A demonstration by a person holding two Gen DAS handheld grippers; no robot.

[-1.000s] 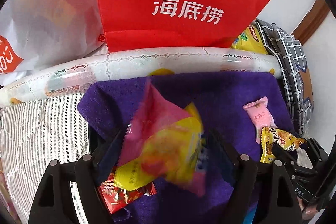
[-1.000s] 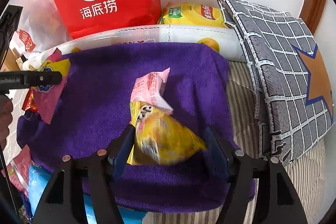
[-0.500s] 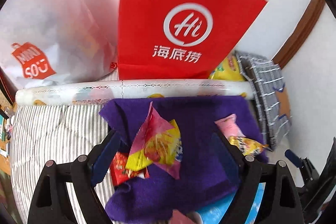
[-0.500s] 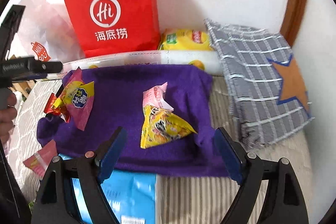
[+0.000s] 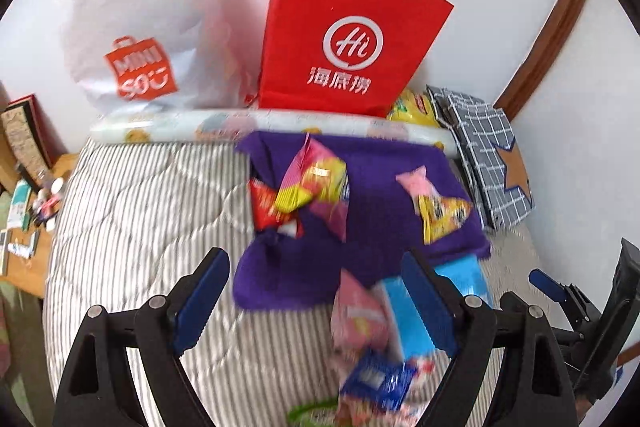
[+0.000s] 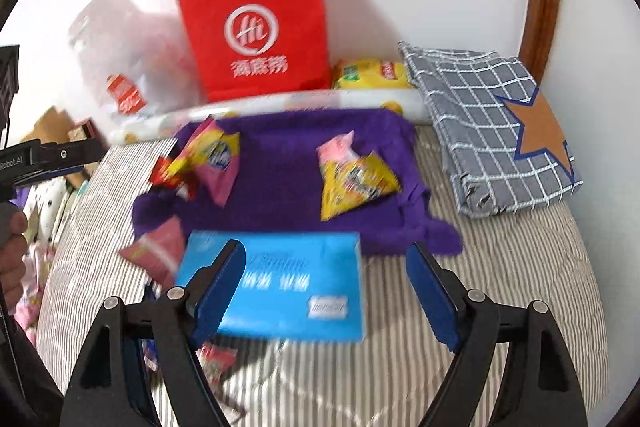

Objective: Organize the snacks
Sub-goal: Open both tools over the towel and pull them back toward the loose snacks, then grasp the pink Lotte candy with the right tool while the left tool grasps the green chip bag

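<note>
Leaving snack packets (image 5: 316, 183) on purple towel (image 6: 280, 179), both grippers pulled back.

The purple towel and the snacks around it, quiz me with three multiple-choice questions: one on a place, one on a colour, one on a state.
1. Where does the yellow snack packet lie?
A. on the purple towel
B. inside the red paper bag
C. on the checked cushion

2. What colour is the flat box at the towel's near edge?
A. green
B. blue
C. white

3. How does the right gripper stand?
A. shut on the box
B. shut on a packet
C. open, holding nothing

Answers: 1 A, the packet rests on the towel's right part. 2 B, its top is bright blue. 3 C, its jaws stand wide apart above the box with nothing clamped.
</note>
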